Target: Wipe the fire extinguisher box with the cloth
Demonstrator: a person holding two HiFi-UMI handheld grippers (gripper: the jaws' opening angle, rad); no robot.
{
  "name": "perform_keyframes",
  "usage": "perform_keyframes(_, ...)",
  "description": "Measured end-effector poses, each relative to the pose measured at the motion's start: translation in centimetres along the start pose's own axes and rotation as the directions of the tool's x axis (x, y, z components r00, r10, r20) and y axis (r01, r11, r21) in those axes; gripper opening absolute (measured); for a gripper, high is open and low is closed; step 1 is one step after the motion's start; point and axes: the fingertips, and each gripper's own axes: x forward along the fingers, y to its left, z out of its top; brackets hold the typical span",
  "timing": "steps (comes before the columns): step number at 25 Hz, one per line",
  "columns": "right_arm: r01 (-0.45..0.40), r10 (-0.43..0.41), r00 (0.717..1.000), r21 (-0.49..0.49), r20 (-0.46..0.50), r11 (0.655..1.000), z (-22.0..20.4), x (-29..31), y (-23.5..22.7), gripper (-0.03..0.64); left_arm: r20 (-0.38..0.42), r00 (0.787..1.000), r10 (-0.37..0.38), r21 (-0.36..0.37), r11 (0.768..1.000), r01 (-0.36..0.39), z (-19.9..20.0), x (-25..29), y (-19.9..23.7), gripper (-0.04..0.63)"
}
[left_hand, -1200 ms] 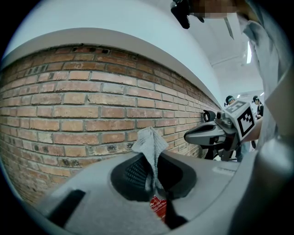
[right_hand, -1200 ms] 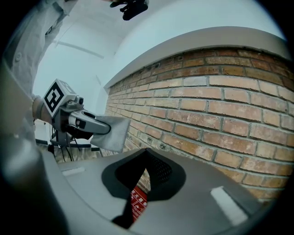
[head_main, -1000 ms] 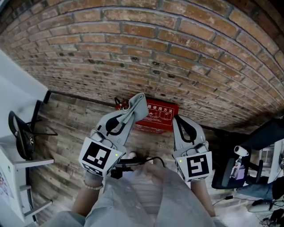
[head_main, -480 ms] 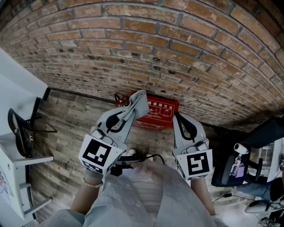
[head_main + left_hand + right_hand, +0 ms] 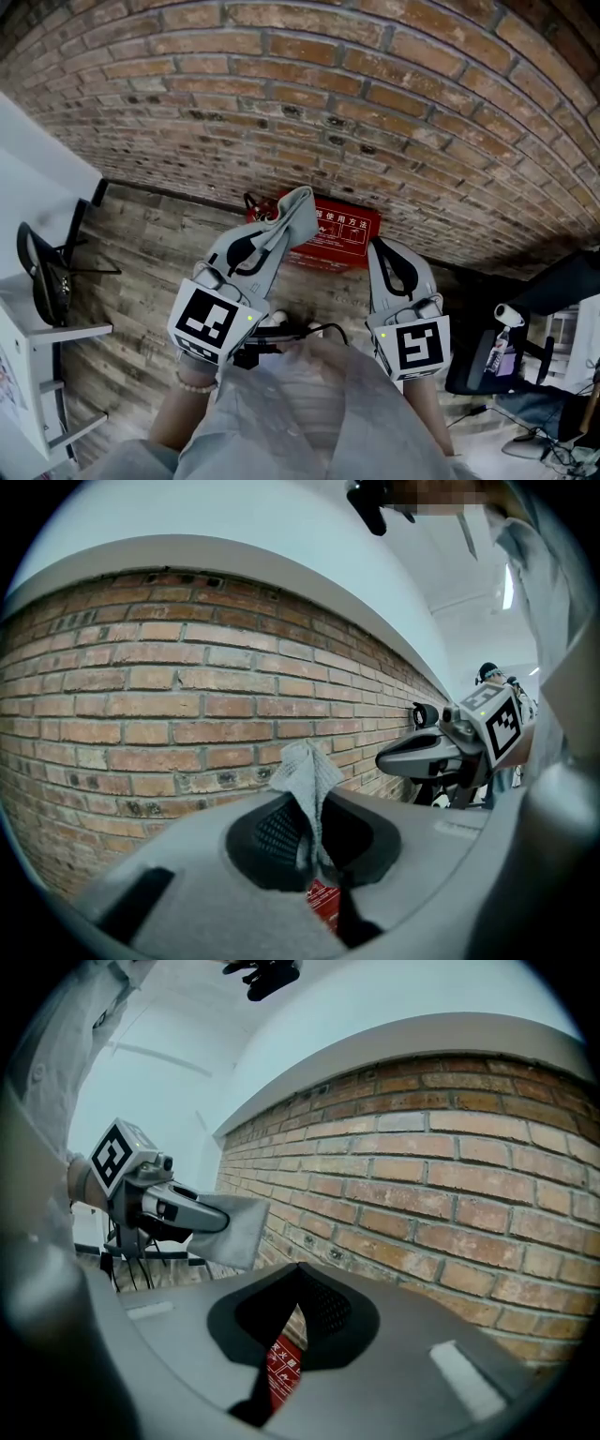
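Centre of the head view: left gripper (image 5: 284, 217) clenched on a grey cloth (image 5: 296, 208), which sticks up past the tips and covers the left end of the red fire extinguisher box (image 5: 342, 234). Box sits on the wooden floor (image 5: 159, 244) against the brick wall (image 5: 375, 94); its inside is not visible. White Chinese print on its top, heading reads 使用方法, smaller lines too tiny to read. Right gripper (image 5: 379, 249) at the box's right end, jaws pressed together, nothing in them. Bottom of frame blocked by the person's pale clothing (image 5: 309, 412). At the left edge a black chair (image 5: 47, 277), partly cropped.

Left gripper view: jaws grasping the cloth, which stands folded upright at centre; a red sliver of the box shows below between the jaws, print blurred. Right gripper at mid right.

Right gripper view: jaws closed and empty; a narrow gap beneath the tips shows a strip of the box with white characters, unreadable. Left gripper with the cloth at mid left, in front of the wall
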Motion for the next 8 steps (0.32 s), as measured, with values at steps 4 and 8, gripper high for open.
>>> perform_keyframes(4, -0.005, 0.005, 1.000, -0.005, 0.005, 1.000, 0.16, 0.13, 0.18, 0.009, 0.005, 1.000, 0.001, -0.007, 1.000, -0.001, 0.08, -0.03, 0.05, 0.014)
perform_keyframes(8, -0.015, 0.015, 1.000, -0.005, 0.002, 1.000, -0.22, 0.25, 0.26, 0.009, -0.001, 1.000, 0.002, 0.002, 1.000, -0.002, -0.25, 0.02, 0.30, 0.014)
